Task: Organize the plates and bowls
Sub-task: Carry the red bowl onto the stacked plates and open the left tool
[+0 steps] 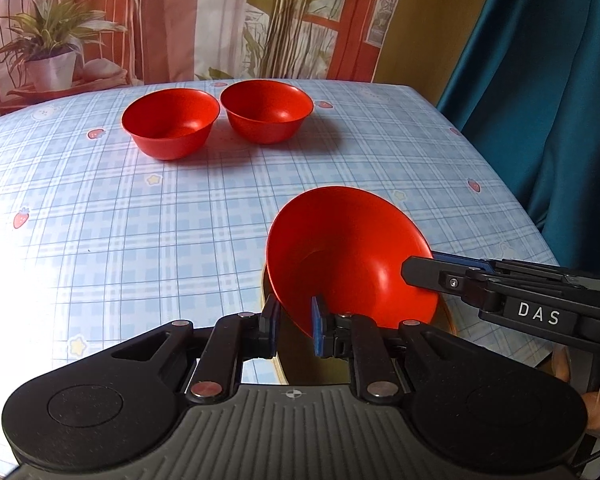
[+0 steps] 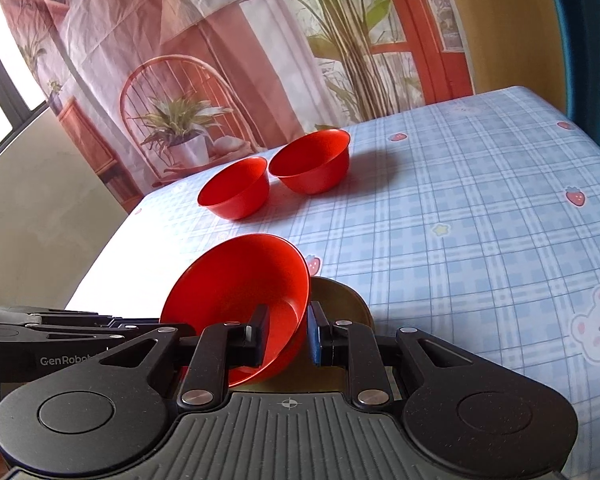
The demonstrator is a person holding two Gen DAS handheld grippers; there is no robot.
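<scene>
A red bowl [image 1: 348, 256] is held tilted above a dark olive plate [image 1: 446, 314] at the table's near edge. My left gripper [image 1: 296, 330] has its fingers on either side of the bowl's near rim. My right gripper [image 2: 288, 338] is shut on the bowl's rim at its right side; it also shows in the left wrist view [image 1: 424, 270]. The bowl [image 2: 240, 300] and the plate [image 2: 340, 300] show in the right wrist view too. Two more red bowls [image 1: 170, 122] [image 1: 266, 110] stand side by side at the far end of the table.
The table has a blue checked cloth [image 1: 140, 220] with strawberry and bear prints. A printed backdrop [image 1: 180, 20] hangs behind it and a teal curtain [image 1: 540, 80] is to the right. The table's right edge [image 1: 512, 208] drops off near the curtain.
</scene>
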